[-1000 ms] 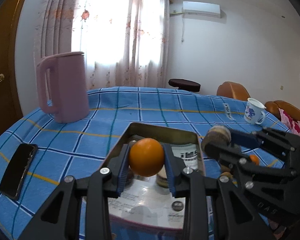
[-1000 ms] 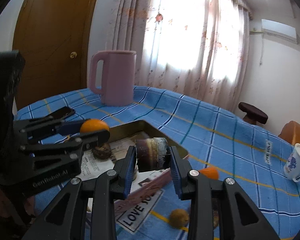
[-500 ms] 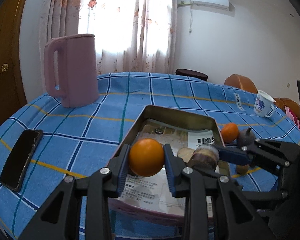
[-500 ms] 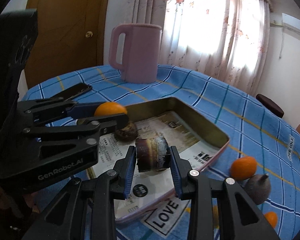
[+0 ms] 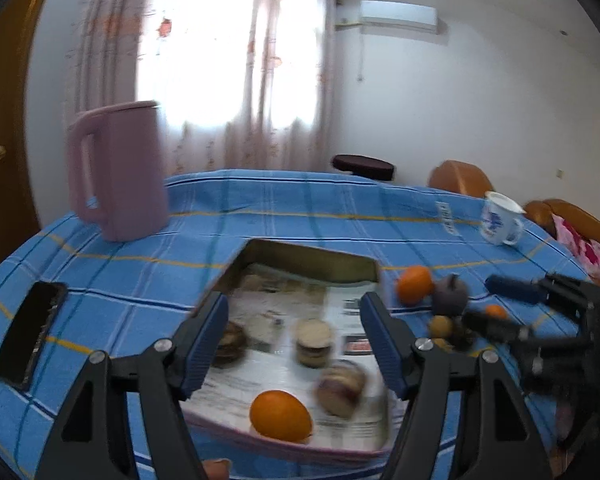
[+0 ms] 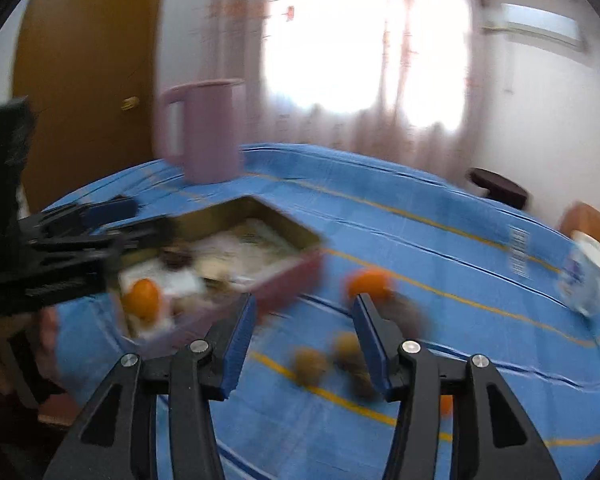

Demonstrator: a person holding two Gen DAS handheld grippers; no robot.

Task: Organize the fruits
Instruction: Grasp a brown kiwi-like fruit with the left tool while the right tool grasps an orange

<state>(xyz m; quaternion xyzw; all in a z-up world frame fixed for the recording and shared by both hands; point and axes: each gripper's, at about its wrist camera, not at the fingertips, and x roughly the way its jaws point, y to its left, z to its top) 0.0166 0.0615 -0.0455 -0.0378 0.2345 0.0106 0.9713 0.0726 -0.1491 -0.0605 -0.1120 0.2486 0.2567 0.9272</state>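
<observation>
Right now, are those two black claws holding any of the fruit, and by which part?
Nothing is held. The left gripper has just opened; its orange lies in the tray. The right gripper has just opened too, with nothing between its fingers.

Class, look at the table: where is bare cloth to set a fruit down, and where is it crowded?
Bare cloth lies between the pink jug and the white cup, behind the tray, and between the phone and the tray. Crowded: the loose fruits right of the tray, and the tray's near end.
</observation>
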